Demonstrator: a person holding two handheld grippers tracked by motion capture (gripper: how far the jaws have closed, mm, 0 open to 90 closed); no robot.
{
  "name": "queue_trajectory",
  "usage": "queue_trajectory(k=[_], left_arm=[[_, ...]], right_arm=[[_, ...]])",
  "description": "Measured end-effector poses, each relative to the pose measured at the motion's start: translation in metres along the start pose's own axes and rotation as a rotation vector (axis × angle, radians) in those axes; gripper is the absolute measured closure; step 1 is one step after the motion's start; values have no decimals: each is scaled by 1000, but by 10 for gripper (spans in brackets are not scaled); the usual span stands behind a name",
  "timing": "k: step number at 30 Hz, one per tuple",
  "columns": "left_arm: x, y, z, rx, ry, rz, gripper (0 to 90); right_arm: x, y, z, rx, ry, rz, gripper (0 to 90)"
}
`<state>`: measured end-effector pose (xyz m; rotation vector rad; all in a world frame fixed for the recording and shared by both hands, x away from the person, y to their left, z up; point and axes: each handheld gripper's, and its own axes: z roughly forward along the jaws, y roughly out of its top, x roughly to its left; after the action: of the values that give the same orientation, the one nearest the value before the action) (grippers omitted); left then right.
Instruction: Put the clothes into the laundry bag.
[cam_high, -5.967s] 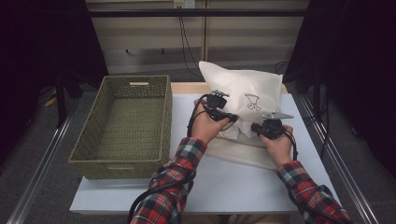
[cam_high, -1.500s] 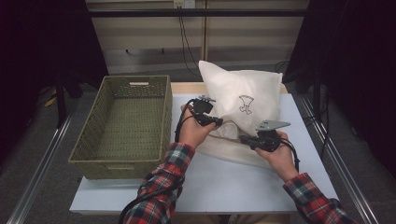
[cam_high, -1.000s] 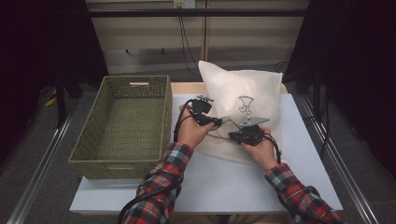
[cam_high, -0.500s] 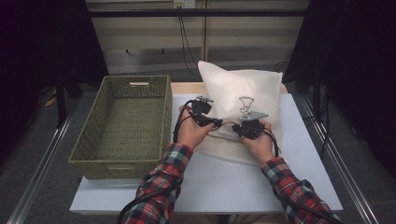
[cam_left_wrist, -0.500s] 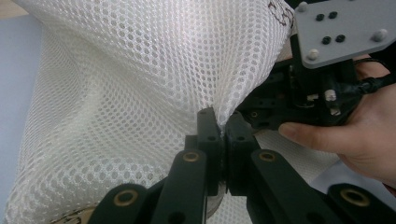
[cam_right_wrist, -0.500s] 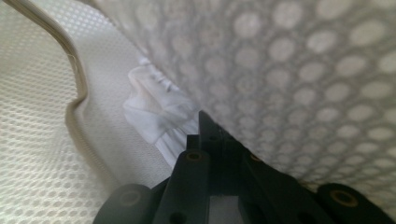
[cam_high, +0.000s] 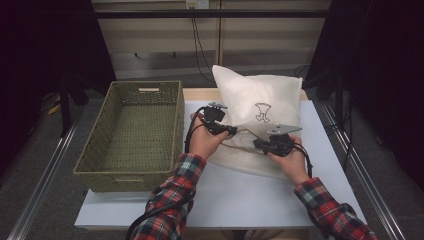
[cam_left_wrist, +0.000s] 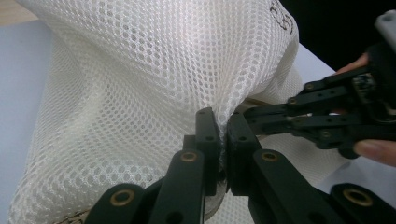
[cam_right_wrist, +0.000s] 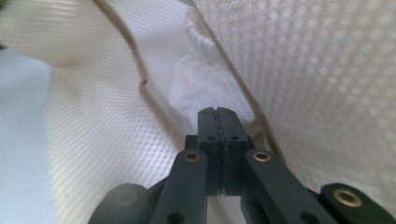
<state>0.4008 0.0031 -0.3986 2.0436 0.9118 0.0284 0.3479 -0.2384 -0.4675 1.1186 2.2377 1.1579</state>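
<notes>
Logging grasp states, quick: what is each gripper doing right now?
Left gripper: closed, pinching the mesh bag.
Right gripper: jaws closed at the bag's opening; whether they pinch fabric cannot be told.

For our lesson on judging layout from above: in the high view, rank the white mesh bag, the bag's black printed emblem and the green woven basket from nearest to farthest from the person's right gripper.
1. White mesh bag: the right gripper is on its near edge.
2. Black printed emblem: just beyond, on the bag's face.
3. Green woven basket: far across, at the table's left side.
</notes>
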Motion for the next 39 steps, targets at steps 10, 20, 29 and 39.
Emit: queue_trajectory(k=[10, 20, 29, 39], left_arm=[[-1, -1, 2, 13, 19, 0, 862], [0, -1, 3, 31, 24, 3, 864], [3, 0, 2, 29, 21, 0, 864], [2, -1, 1, 16, 33, 2, 858]], right_arm=[[-6, -15, -44, -6, -3, 8, 794], [-30, -32, -49, 12, -115, 12, 659], [-30, -38, -21, 96, -147, -31, 597], [-36, -37, -31, 107, -119, -2, 878]])
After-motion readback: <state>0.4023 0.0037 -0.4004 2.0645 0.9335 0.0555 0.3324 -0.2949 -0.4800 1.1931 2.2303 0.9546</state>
